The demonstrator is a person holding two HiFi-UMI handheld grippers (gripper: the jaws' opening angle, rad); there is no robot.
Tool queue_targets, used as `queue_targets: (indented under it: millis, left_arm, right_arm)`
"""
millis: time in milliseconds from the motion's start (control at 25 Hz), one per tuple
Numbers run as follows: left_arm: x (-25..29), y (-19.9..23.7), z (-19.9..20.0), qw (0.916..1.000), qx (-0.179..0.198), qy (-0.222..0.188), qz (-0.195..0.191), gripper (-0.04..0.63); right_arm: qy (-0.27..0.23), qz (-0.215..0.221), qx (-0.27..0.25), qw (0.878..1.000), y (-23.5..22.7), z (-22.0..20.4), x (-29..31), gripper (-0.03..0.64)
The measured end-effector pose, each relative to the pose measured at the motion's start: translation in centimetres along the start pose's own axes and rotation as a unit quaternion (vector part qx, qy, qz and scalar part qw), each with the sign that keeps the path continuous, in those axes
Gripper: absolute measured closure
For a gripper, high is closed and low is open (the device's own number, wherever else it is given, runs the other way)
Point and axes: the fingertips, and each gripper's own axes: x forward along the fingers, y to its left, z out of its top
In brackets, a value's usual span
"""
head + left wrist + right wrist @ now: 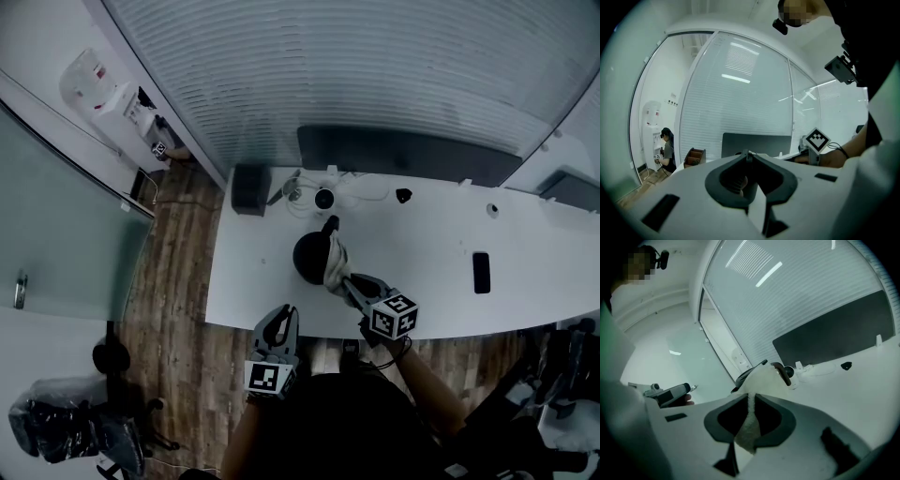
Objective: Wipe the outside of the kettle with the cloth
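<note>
Cloth [336,264] is pressed up against the black kettle [307,255], so I think the wiping is under way and not just about to start. The kettle stands upright on the white table [441,300], close to the front edge, right in front of the person. The pale cloth covers the side of the kettle that faces the right gripper [350,285], and it reaches up near the handle at the top. That gripper has its 2 jaws pinched tight on the cloth. A strip of cloth is squeezed between them and hangs down below. The tips of the jaws are just beside the kettle, with only the bunched cloth in between. The left gripper [284,316] is closed too, but its 2 jaws have nothing in them. It hovers near the table's front edge, off to the left of the kettle and a bit apart from it, and it does not touch it. Nothing holds the kettle steady, so I think a hard push could slide it. How much is clean I cannot tell, as the kettle is dark and shows no marks. The cloth sits on only 1 side right now. The far side and the left side look bare, so I would guess a good part of the job is left to do.
</note>
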Motion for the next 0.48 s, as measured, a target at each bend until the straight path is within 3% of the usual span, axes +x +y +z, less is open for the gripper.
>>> queue_targets:
  millis: [240,480]
  left_arm:
    - [-0.4,0.4,0.0,0.9999,0.001,0.003,-0.014,0.569]
    - [-1.0,2.3,0.8,1.0,0.002,0.0,-0.009,0.569]
  right_arm:
    - [0.028,-0.015,-0.013,0.999,0.8,-0.9,2.4,0.569]
    - [0.05,-0.032,0.009,0.998,-0.2,-3.0,3.9,0.569]
